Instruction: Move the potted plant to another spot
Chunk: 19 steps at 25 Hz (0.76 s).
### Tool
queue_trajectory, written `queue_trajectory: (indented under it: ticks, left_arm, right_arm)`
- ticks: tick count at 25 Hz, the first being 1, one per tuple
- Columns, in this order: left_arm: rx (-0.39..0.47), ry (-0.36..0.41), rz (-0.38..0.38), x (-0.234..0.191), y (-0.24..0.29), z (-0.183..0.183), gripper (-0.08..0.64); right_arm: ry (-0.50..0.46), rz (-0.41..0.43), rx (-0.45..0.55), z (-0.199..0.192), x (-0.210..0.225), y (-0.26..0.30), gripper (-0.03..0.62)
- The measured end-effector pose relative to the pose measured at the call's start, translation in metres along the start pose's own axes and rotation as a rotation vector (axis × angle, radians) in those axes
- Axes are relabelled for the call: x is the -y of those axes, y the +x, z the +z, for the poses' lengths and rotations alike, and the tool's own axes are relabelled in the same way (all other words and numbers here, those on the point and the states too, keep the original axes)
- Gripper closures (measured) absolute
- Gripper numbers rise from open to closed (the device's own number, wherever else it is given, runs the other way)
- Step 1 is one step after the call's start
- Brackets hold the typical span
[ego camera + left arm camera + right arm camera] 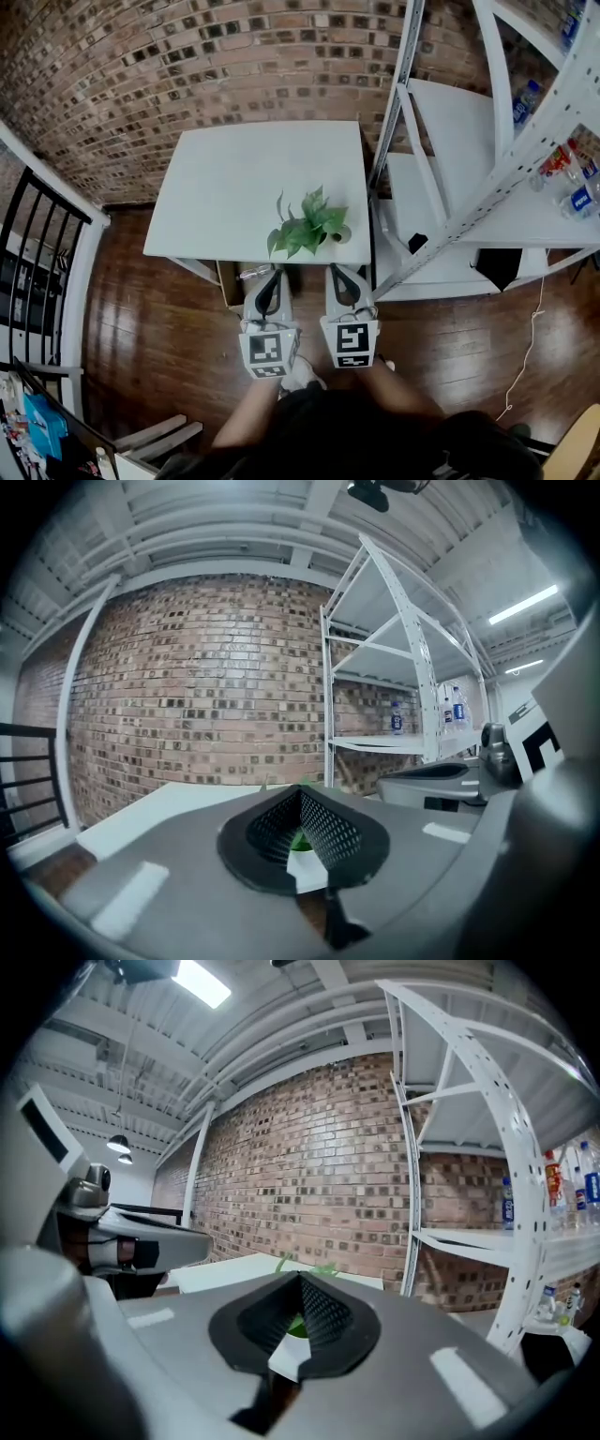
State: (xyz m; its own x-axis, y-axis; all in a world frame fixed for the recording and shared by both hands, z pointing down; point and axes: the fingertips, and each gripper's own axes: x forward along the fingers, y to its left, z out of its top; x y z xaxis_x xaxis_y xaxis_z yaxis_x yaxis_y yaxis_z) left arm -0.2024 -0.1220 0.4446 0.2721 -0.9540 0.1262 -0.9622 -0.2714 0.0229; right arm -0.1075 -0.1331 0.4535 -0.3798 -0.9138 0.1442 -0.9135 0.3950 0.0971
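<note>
The potted plant point(309, 228) has green leaves and stands near the front right edge of a white table point(234, 187). Both grippers hang side by side just in front of that edge, pointing toward the table. The left gripper point(271, 274) is below the plant's left side, and its jaws meet at the tip with nothing between them. My right gripper point(343, 272) sits just right of the plant, also shut and empty. In the left gripper view only a sliver of green point(300, 841) shows behind the closed jaws point(300, 794). The right gripper view shows leaf tips point(323, 1267) above its jaws point(300, 1281).
A white metal shelving rack point(487, 178) stands right of the table, with bottles point(572, 183) on a shelf. A brick wall point(187, 66) runs behind. A black railing point(37, 262) is at the left. The floor is dark wood point(159, 337), with a thin cable point(530, 356) at the right.
</note>
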Motion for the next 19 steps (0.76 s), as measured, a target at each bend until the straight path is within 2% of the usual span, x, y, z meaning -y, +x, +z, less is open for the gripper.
queue_trajectory:
  ticks: [10,14,19]
  left_arm:
    - [0.012,0.016,0.013,-0.001,-0.01,0.001,0.545]
    - [-0.004,-0.005,0.015,-0.004,-0.014,0.002,0.545]
    - [0.028,0.018,0.021,-0.006,-0.02,0.005,0.545]
  right_arm:
    - [0.001,0.013,0.023,0.008,-0.009,-0.005,0.591]
    - [-0.008,0.012,0.032,0.013,-0.012,-0.005,0.591]
    - [-0.023,0.013,0.038,0.016,-0.018,-0.011,0.591]
